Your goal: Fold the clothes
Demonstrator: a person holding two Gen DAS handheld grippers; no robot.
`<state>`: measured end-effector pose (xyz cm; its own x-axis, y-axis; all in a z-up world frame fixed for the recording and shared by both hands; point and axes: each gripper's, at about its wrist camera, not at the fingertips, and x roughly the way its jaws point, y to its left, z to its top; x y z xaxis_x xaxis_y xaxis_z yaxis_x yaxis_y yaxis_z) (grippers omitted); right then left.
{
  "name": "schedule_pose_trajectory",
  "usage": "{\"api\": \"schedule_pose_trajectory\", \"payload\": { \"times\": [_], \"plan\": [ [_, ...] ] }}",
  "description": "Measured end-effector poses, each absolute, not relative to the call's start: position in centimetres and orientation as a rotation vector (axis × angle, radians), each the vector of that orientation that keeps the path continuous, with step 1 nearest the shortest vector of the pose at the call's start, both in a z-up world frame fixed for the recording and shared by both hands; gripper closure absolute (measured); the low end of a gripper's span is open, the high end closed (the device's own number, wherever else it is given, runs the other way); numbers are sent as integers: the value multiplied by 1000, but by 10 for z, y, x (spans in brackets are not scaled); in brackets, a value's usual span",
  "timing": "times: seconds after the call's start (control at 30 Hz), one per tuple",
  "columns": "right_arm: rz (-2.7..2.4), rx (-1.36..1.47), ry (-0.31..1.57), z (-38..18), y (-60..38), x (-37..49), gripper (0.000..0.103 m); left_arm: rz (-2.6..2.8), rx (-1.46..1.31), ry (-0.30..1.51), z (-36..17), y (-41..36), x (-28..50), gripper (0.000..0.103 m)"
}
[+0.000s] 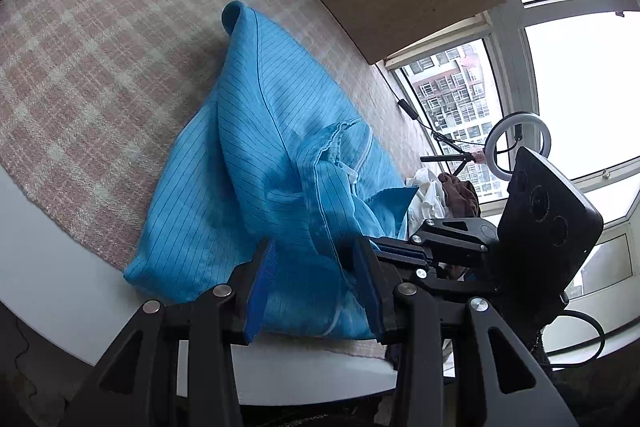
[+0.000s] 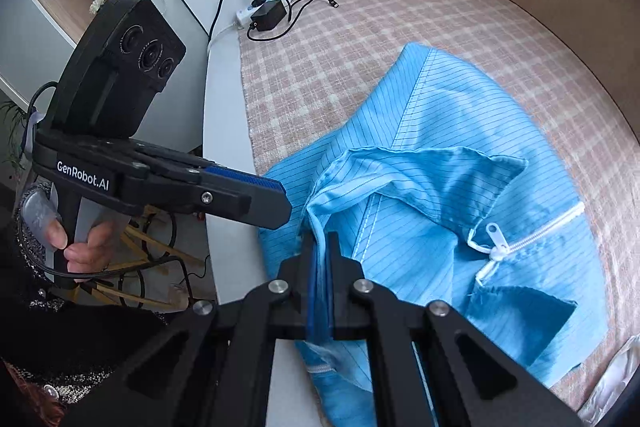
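A blue pinstriped garment (image 2: pixel 460 155) lies heaped near the edge of a bed covered in a pink checked blanket (image 2: pixel 360 39), white zipper (image 2: pixel 532 231) facing up. The right gripper (image 2: pixel 320 255) has its jaws pressed together, pinching a hem by the collar, seemingly to lift and straighten that edge. The left gripper (image 1: pixel 316 283) hovers beside it with jaws spread around loose fabric, gripping nothing yet, likely poised to take a second corner before folding.

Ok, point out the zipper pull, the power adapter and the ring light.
zipper pull (image 2: pixel 493 231): right wrist view, on its white tab.
power adapter (image 2: pixel 269 13): right wrist view, top of the black brick.
ring light (image 1: pixel 500 131): left wrist view, left side of the white ring.
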<state>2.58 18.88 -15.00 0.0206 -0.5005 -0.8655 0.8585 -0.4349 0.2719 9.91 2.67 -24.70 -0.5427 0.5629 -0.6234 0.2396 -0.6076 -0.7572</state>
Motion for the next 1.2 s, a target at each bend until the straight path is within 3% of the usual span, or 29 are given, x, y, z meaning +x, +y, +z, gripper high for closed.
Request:
{"api": "schedule_pose_trajectory", "payload": {
  "times": [0.43,0.6,0.73,0.77,0.9,1.07,1.13,1.2],
  "plan": [
    [-1644,1277,223,-148,204,3,99,2251,-1322,-1241,-237,32,91,67],
    [-1651,1273,224,-146,203,4,100,2249,-1326,-1239,-241,34,88,67],
    [-1676,1244,258,-142,202,7,100,2270,-1346,-1212,-245,32,85,82],
    [-1679,1243,253,-142,204,6,100,2277,-1370,-1198,-248,31,85,80],
    [-1685,1243,239,-140,209,4,101,2363,-1534,-1140,-265,21,91,86],
    [-1671,1246,298,-146,205,12,101,2308,-1300,-1261,-236,13,100,85],
    [-1657,1240,299,-147,201,15,100,2358,-1285,-1170,-225,17,92,78],
    [-1641,1230,307,-147,196,19,100,2463,-1413,-1030,-230,17,81,81]
  ]
}}
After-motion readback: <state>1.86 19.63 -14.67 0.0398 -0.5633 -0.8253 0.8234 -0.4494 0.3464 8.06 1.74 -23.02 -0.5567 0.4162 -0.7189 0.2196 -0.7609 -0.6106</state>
